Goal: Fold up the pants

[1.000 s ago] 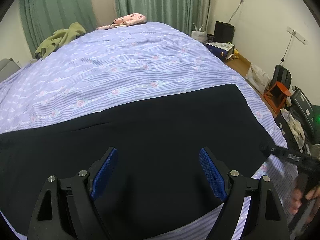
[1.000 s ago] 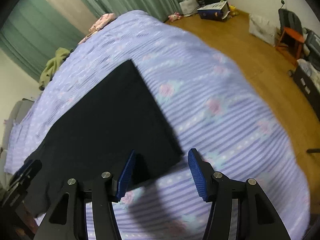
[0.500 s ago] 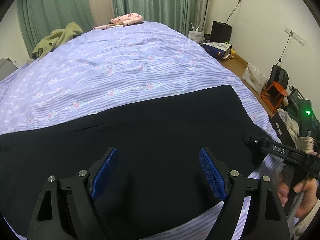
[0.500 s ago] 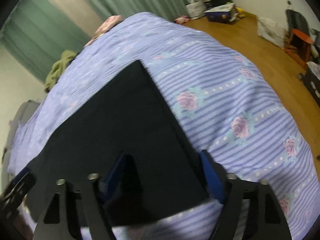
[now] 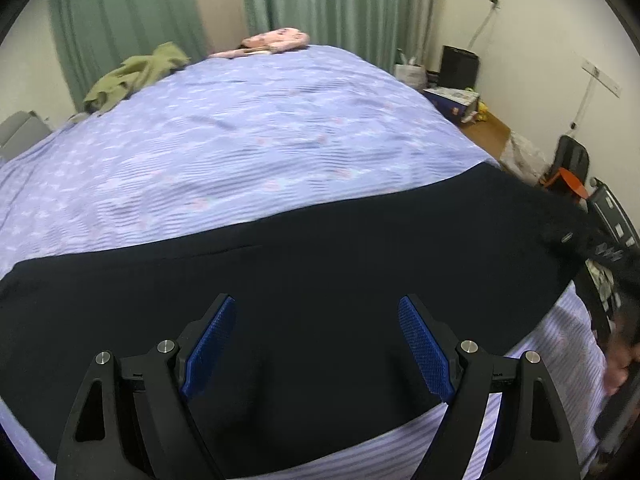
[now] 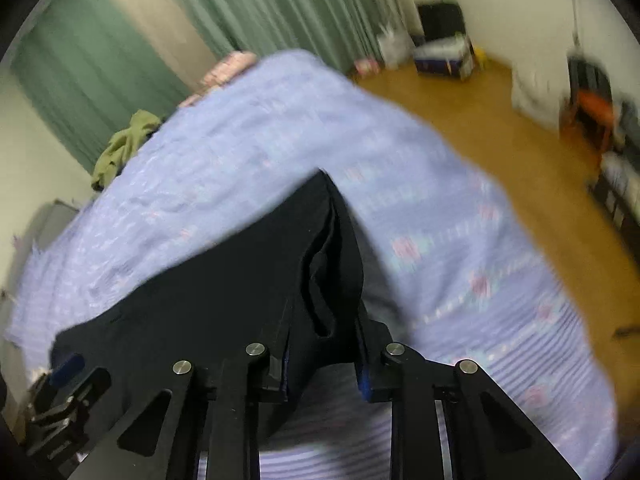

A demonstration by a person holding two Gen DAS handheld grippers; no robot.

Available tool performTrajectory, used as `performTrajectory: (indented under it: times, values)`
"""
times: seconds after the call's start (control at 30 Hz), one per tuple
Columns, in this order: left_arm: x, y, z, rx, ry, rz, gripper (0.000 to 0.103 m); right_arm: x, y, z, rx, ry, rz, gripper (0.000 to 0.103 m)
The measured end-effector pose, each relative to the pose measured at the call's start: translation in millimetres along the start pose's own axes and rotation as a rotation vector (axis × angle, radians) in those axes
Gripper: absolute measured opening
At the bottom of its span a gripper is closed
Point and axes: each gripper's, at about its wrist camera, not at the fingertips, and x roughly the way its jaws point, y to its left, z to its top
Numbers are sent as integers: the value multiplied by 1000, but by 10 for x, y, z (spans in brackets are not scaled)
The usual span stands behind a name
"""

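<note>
The left wrist camera sits just behind the left gripper (image 5: 316,340) and looks forward and down along its two fingers, close above the black pants (image 5: 320,272) spread across the near edge of the bed (image 5: 248,136). It faces the green curtains (image 5: 336,4) at the far wall. The right wrist camera rides the right gripper (image 6: 324,344) the same way, tilted downward, very near the pants' end (image 6: 240,280), and turned more toward the wooden floor (image 6: 500,128) beside the bed. Both views share the lilac striped bedcover, the pants, the curtains, the olive garment (image 5: 136,76) and the pink one (image 5: 276,40) at the far end. Each view catches the other gripper at its edge.
</note>
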Motion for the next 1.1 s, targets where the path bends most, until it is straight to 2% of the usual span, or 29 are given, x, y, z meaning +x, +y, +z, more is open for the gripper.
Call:
performTrajectory:
  times: [0.13, 0.27, 0.47, 0.63, 0.9, 1.1]
  values:
    - [-274, 549, -11, -58, -10, 47, 84, -444, 696, 146, -208, -92, -25, 25]
    - [-533, 1127, -34, -116, -10, 88, 84, -724, 1485, 152, -403, -121, -20, 25]
    - [-889, 1988, -176, -209, -21, 139, 84, -764, 2504, -124, -566, -83, 24, 25]
    - [-952, 2574, -418, -269, -5, 152, 84, -452, 3257, -592, -630, 1, 76, 25]
    - [-830, 3220, -837, -279, 49, 162, 84, 324, 3814, -1462, -678, 190, 48, 24]
    - [-819, 3526, -1031, -298, 58, 153, 83, 419, 4059, -1781, -701, 219, 39, 24]
